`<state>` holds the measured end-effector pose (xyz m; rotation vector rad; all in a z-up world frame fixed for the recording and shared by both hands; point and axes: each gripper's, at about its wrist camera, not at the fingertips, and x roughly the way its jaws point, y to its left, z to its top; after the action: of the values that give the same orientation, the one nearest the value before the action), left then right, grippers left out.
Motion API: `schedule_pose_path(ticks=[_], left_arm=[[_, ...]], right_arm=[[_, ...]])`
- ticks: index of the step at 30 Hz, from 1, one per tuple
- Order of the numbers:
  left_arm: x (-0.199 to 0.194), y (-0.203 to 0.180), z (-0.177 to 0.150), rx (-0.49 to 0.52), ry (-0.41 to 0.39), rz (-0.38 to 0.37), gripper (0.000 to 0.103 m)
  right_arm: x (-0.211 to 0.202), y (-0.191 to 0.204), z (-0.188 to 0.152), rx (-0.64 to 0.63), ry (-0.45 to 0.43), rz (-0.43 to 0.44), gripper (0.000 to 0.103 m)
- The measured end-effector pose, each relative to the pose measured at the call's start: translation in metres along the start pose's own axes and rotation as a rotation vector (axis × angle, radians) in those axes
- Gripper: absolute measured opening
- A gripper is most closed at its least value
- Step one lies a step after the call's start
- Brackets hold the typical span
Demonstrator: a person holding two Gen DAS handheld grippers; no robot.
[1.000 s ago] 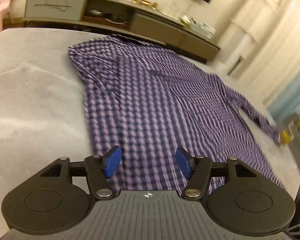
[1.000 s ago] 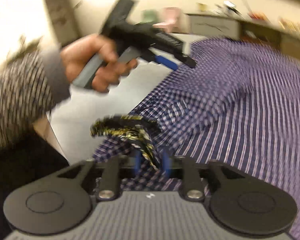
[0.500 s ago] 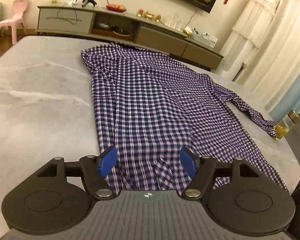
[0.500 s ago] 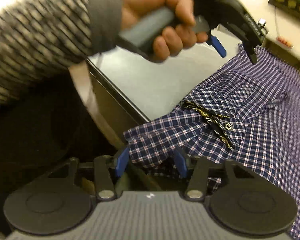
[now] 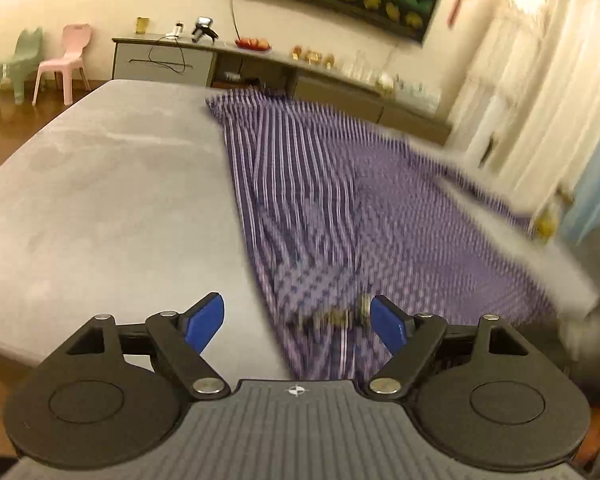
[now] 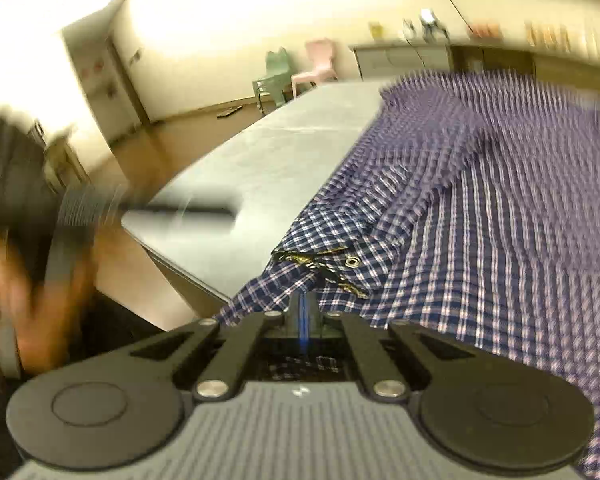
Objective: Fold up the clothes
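**A:** Living-room kind of setup: long low cabinet (image 5: 284,60) against the far wall, a pink chair (image 5: 66,62) and a green chair (image 5: 18,66) off to the side, curtains (image 5: 540,100) on the other. Big grey table (image 5: 112,200) takes up most of the left camera's view.

**B:** Where's the shirt?

**A:** The purple checked shirt (image 5: 340,208) is spread flat across the table, running from the near edge to the far end. Both views are pretty blurry though.

**B:** And the grippers?

**A:** The left gripper (image 5: 298,322) has its blue fingers (image 5: 204,320) spread wide, hovering right over the shirt's near edge, with a trimmed bit with metal snaps between them. Can't tell if it's touching the cloth.

**B:** Right one?

**A:** The right gripper (image 6: 305,312) has its fingers pressed together, pinching the shirt (image 6: 480,240) at its near hem, just beside the table edge (image 6: 188,264). The snap (image 6: 354,261) on the dark trim sits just beyond it.
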<state>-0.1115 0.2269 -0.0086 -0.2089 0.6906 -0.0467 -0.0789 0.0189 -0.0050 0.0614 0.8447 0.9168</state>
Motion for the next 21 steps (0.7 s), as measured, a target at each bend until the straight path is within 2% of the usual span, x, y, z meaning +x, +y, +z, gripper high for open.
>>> schedule_pose_path(ticks=[1, 2, 3, 5, 9, 11, 12, 13, 14, 15, 16, 19, 20, 21], left_arm=[[0.001, -0.01, -0.007, 0.045, 0.022, 0.029, 0.082], [0.002, -0.02, -0.013, 0.09, 0.043, 0.059, 0.082], [0.005, -0.029, -0.02, 0.142, 0.061, 0.094, 0.084], [0.012, -0.037, -0.03, 0.211, 0.09, 0.161, 0.085], [0.03, -0.036, -0.037, 0.243, 0.156, 0.193, 0.085], [0.037, -0.036, -0.04, 0.248, 0.178, 0.198, 0.083], [0.038, -0.036, -0.04, 0.253, 0.18, 0.19, 0.079], [0.039, -0.037, -0.041, 0.258, 0.181, 0.182, 0.075], [0.036, -0.038, -0.041, 0.266, 0.173, 0.171, 0.062], [0.033, -0.04, -0.041, 0.273, 0.165, 0.159, 0.03], [0.029, -0.043, -0.041, 0.272, 0.157, 0.137, 0.023], [0.019, -0.058, -0.043, 0.306, 0.099, 0.125, 0.017], [0.017, -0.065, -0.045, 0.328, 0.081, 0.122, 0.016], [0.014, -0.072, -0.047, 0.35, 0.063, 0.119, 0.016]], right_arm=[[0.002, -0.01, 0.005, 0.063, 0.017, 0.044, 0.009], [0.008, -0.018, 0.009, 0.12, 0.04, 0.095, 0.017], [0.013, -0.026, 0.014, 0.177, 0.064, 0.147, 0.03], [0.03, -0.036, 0.025, 0.231, 0.099, 0.19, 0.043], [0.055, -0.039, 0.041, 0.221, 0.146, 0.151, 0.043], [0.07, -0.042, 0.046, 0.231, 0.188, 0.134, 0.039], [0.078, -0.045, 0.049, 0.244, 0.208, 0.127, 0.03], [0.082, -0.048, 0.05, 0.253, 0.21, 0.126, 0.029], [0.085, -0.051, 0.051, 0.262, 0.209, 0.127, 0.026], [0.085, -0.055, 0.051, 0.281, 0.202, 0.136, 0.025], [0.084, -0.058, 0.05, 0.301, 0.195, 0.145, 0.025], [0.079, -0.061, 0.046, 0.327, 0.201, 0.178, 0.032], [0.078, -0.061, 0.044, 0.331, 0.205, 0.19, 0.045], [0.078, -0.058, 0.044, 0.325, 0.211, 0.205, 0.052]])
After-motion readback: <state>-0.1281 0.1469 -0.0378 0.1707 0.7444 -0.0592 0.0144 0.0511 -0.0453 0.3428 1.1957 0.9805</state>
